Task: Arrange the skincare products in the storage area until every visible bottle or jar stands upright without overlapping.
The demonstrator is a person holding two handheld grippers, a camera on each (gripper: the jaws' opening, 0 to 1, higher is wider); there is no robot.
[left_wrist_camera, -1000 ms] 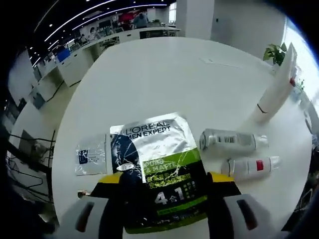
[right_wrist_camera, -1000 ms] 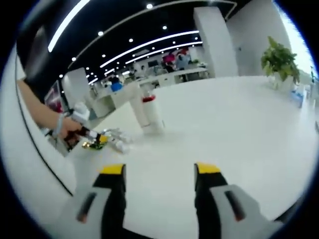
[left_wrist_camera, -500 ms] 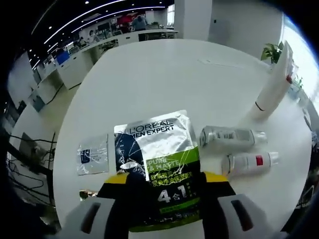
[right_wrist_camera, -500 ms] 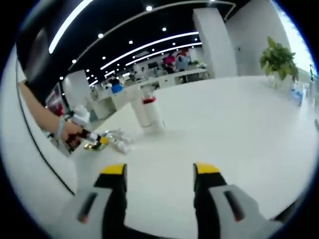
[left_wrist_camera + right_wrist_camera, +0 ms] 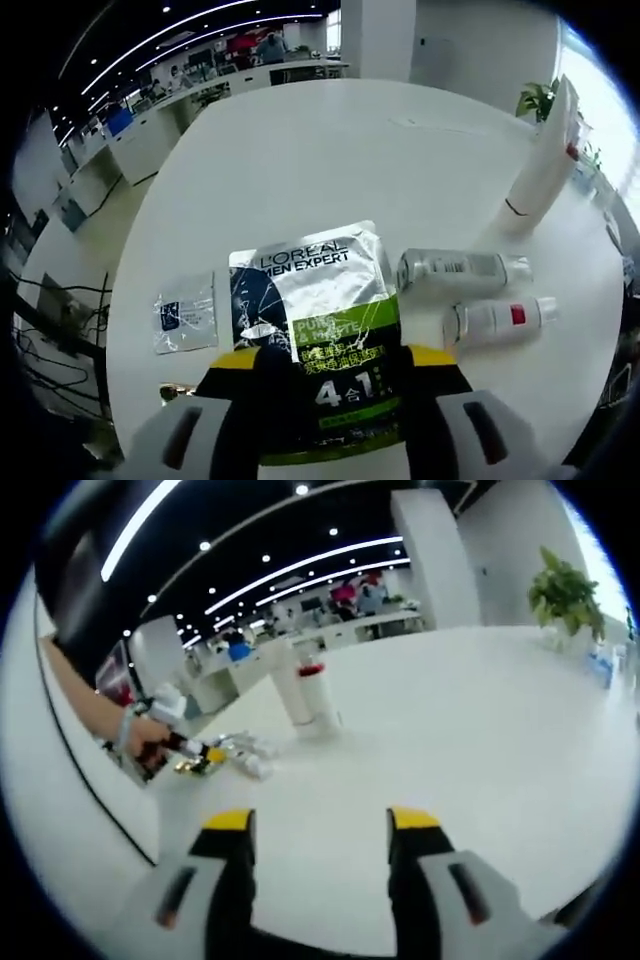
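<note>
A silver-and-green L'Oreal Men Expert pack (image 5: 312,310) lies flat on the white round table (image 5: 320,150), its lower half between the wide-apart jaws of my left gripper (image 5: 332,355), which is open. Right of it two bottles lie on their sides: a silver one (image 5: 460,270) and a white one with a red label (image 5: 497,322). A tall white tube (image 5: 540,165) stands upright at the far right. My right gripper (image 5: 320,825) hangs open over bare table. From there the upright tube (image 5: 305,692) and the lying bottles (image 5: 245,755) sit off to the left.
A small clear sachet (image 5: 185,312) lies left of the pack. A person's hand holds the left gripper (image 5: 165,742) at the table's edge. A potted plant (image 5: 565,585) stands at the far side. Desks and office lights fill the background.
Both views have shifted slightly with the hands. The pack, bottles and tube keep their places on the table, and both grippers stay open.
</note>
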